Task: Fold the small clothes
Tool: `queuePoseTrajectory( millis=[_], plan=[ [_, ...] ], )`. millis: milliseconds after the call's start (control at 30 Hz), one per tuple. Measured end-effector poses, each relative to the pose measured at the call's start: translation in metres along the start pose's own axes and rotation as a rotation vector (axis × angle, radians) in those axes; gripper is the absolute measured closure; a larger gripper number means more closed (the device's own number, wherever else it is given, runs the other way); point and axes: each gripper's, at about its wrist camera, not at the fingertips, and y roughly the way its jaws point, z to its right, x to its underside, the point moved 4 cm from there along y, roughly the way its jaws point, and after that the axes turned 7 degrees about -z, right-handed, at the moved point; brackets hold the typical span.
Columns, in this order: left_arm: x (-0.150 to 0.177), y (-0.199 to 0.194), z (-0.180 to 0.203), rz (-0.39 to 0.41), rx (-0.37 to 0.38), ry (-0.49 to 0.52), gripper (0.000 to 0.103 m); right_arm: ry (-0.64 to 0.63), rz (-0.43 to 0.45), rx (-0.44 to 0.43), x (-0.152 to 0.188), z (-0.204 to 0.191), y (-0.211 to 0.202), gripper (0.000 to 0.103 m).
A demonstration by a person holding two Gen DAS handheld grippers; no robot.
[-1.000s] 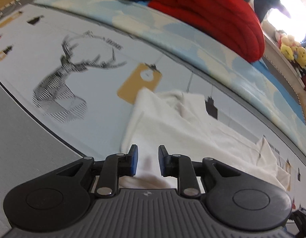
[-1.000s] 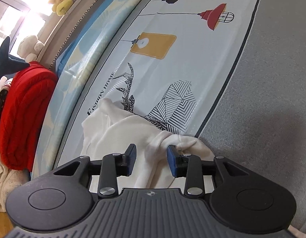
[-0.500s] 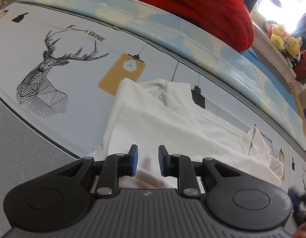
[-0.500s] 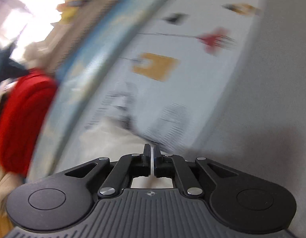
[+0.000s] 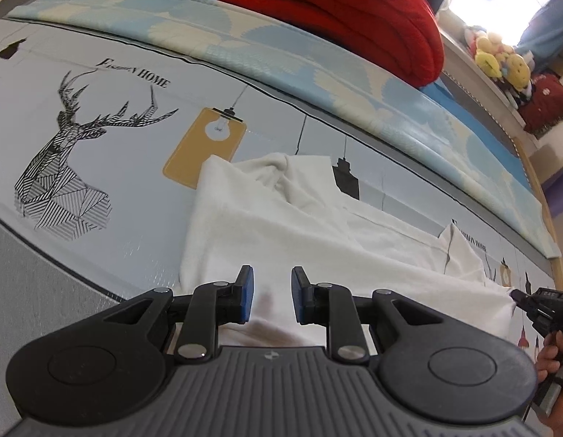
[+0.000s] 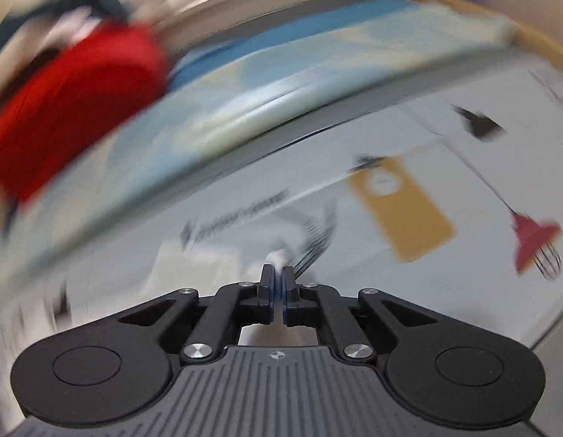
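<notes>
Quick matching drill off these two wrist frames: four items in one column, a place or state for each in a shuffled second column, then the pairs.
Items:
1. white garment
2. red blanket
3. right gripper
4. left gripper

Descriptions:
A. bunched at the far edge of the bed
B. jaws apart, cloth lying between them
C. spread on the printed bedsheet, one corner pulled taut
D. pinched shut on a white corner of cloth

Pairs: 1-C, 2-A, 3-D, 4-B
</notes>
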Motion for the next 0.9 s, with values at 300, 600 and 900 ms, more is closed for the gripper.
queuePoseTrajectory(
  millis=[300, 600, 900],
  plan=[
    [-0.012, 0.009, 0.001, -0.036, 0.036, 0.075, 0.079, -0.094, 0.085, -0.089, 0.030, 0.001, -0.052, 0.091],
    [-0.019, 0.007, -0.015, -0.038, 0.018, 0.152, 0.079, -0.262, -0.248, 0.146, 0.100, 0.037, -0.043, 0.083],
    [0.004, 0.035, -0.023, -0.123, 0.022, 0.204, 0.079, -0.400, -0.061, -0.007, 0.097, 0.003, -0.046, 0.081]
  ],
)
